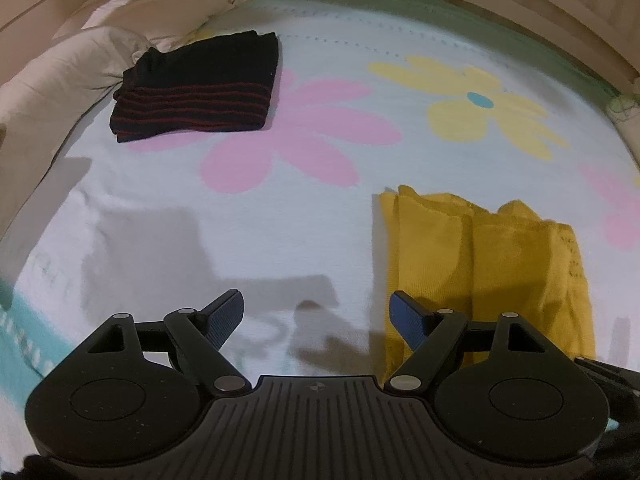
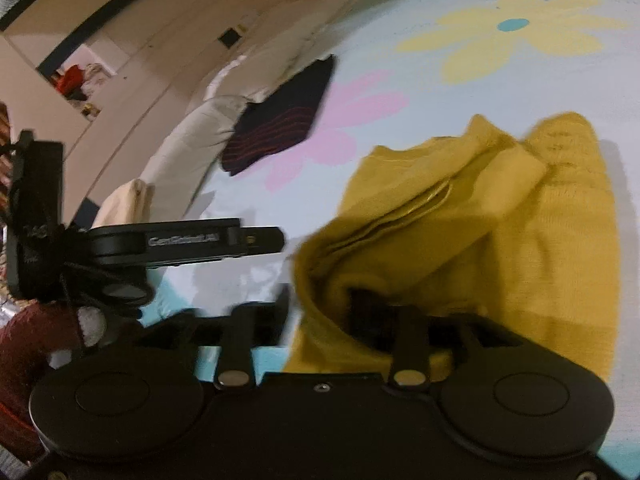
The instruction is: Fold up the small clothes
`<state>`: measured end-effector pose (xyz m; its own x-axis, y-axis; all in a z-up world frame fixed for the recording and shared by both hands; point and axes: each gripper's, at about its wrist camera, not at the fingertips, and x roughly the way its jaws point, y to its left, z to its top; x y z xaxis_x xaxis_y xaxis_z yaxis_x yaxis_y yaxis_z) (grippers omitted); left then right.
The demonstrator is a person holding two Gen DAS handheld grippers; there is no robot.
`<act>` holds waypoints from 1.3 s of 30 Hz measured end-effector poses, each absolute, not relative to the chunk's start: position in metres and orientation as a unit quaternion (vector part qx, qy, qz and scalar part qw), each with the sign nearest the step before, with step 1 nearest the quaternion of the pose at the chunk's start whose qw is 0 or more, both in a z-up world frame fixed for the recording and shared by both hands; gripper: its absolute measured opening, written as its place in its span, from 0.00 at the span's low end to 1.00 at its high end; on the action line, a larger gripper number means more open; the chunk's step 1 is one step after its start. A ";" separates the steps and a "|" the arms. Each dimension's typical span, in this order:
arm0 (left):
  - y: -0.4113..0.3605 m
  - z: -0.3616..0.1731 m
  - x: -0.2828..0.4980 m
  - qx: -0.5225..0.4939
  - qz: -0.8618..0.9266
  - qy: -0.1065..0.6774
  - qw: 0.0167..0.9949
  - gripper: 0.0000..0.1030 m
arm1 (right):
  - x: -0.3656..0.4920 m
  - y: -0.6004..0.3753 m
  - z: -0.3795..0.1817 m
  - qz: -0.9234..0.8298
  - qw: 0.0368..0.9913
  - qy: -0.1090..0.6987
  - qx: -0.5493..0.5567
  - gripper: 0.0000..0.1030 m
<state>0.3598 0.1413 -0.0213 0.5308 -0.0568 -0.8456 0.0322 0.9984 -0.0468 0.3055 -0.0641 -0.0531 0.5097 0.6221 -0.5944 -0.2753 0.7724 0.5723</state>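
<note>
Two garments: black striped one (image 1: 198, 86) lies folded, far left of the bedsheet (image 1: 280, 240), touching the pillow (image 1: 60, 76); yellow one (image 1: 480, 264) lies nearer me, part folded, on the right.
Step in hand: I judge I am between folds on the yellow one; its layers are doubled over lengthwise, but the near end is bunched and rumpled in my right view.
Left gripper (image 1: 318, 314): jaws spread wide, nothing between them, hanging over bare sheet; its right finger sits just over the yellow one's left edge.
Right gripper (image 2: 320, 320): blurred; jaws stand apart. A hump of yellow cloth lies between them, yet I see no pad pressing on it, so I read this as let go, not gripped.
Where the yellow one is: flat on the sheet below the yellow flower print (image 1: 480, 100), well apart from the black one.
Next move, my guess: take the near end with both tools, one at each corner, and carry it over to the far end to halve the length.
What that calls for: a pinch through all layers at once, level hands, and smoothing the bunched hump first.
Risk: loose layers may slide apart when lifted.
</note>
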 end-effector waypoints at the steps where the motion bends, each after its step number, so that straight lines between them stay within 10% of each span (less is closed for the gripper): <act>1: 0.142 -0.021 0.360 -0.014 -0.024 0.482 0.876 0.77 | 0.303 -0.062 -0.050 0.271 0.845 0.413 0.203 0.70; 39: 0.019 -0.016 0.341 0.138 -0.153 0.456 0.866 0.78 | 0.257 -0.047 -0.059 0.416 0.808 0.408 0.089 0.68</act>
<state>0.3408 0.0192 -0.0156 0.5368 -0.1383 -0.8323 0.3907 0.9151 0.1000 0.2565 -0.0466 -0.0587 0.3209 0.7442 -0.5858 -0.5989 0.6386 0.4832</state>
